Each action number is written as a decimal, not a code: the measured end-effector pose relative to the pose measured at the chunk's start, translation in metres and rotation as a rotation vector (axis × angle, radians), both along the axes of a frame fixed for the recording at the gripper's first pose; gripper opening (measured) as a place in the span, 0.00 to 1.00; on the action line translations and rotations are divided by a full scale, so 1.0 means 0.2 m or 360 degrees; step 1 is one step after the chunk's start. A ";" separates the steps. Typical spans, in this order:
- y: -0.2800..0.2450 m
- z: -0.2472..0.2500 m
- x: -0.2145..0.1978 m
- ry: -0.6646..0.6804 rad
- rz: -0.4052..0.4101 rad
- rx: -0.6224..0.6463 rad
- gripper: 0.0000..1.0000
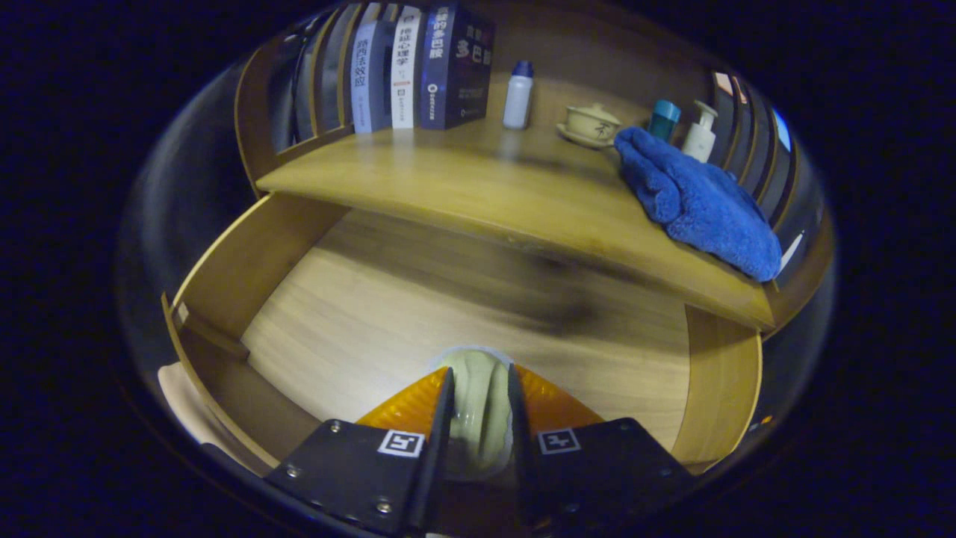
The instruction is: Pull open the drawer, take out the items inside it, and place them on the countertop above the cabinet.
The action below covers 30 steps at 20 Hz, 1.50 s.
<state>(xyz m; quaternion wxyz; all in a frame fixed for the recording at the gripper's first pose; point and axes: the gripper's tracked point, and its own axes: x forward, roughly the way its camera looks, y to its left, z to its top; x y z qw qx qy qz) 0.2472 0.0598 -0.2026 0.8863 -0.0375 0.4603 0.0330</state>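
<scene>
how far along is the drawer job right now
The drawer is already pulled open under the countertop. In hand: the gripper is shut on a pale green item, possibly a cup, held above the drawer floor. No other item shows on the visible floor. Left: set it on the countertop, where there is free space in front of the books and beside the blue towel.

Home-like study corner, wooden cabinet countertop (478, 187), books (418, 67), lidded teacup (590, 123), blue towel (694, 202)
</scene>
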 end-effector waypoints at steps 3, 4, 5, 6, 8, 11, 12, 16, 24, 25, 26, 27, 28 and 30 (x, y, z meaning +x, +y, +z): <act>0.01 -0.03 0.00 0.0032 -0.0012 0.0060 0.41; 0.01 -0.02 0.00 0.0024 -0.0012 0.0058 0.41; 0.01 -0.02 0.00 0.0031 -0.0009 0.0056 0.41; 0.01 -0.02 0.00 0.0032 -0.0002 0.0054 0.41; 0.02 0.00 0.01 0.0020 -0.0004 0.0084 0.41; 0.02 -0.02 0.01 0.0003 -0.0019 0.0104 0.18; 0.02 -0.02 0.01 -0.0012 -0.0017 0.0098 0.18; 0.02 0.01 0.02 -0.0105 -0.0041 0.0108 0.18; -0.02 0.31 0.11 -0.0532 -0.0025 -0.0009 0.18; -0.01 0.35 0.12 -0.0567 -0.0023 0.0002 0.18; 0.00 0.40 0.12 -0.0595 -0.0015 0.0014 0.18; 0.00 0.44 0.12 -0.0624 -0.0011 0.0025 0.18; 0.01 0.48 0.12 -0.0633 -0.0006 0.0044 0.17; 0.03 0.54 0.11 -0.0666 -0.0011 0.0084 0.18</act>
